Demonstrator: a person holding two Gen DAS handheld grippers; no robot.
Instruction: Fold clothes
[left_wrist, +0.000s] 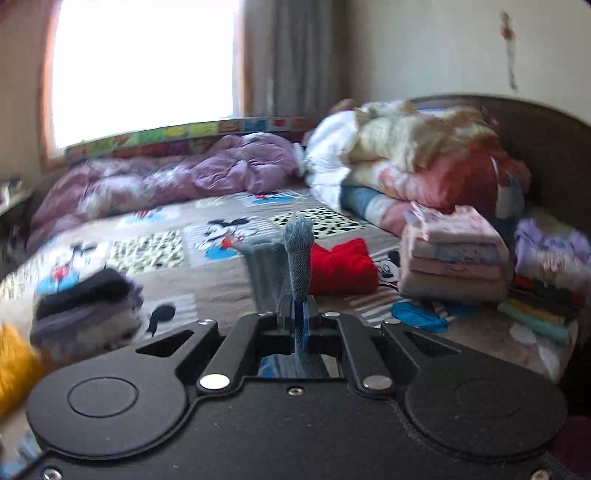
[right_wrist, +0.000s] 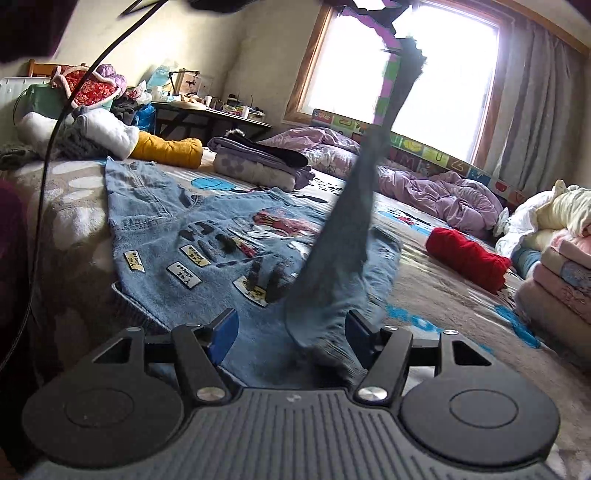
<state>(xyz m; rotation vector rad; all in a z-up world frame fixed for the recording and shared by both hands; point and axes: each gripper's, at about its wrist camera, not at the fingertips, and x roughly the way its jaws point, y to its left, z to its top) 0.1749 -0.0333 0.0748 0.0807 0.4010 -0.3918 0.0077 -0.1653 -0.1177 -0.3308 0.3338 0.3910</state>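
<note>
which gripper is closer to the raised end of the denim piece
Left. The left gripper is shut on the raised denim end. The right gripper sits open low by the bed, where the denim's lower part lies.

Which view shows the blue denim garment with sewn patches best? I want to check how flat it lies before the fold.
The right wrist view: the blue denim garment with sewn patches lies spread across the bed, one end lifted. The left wrist view shows only a narrow strip of it, pinched in the shut left hand-held gripper.
</note>
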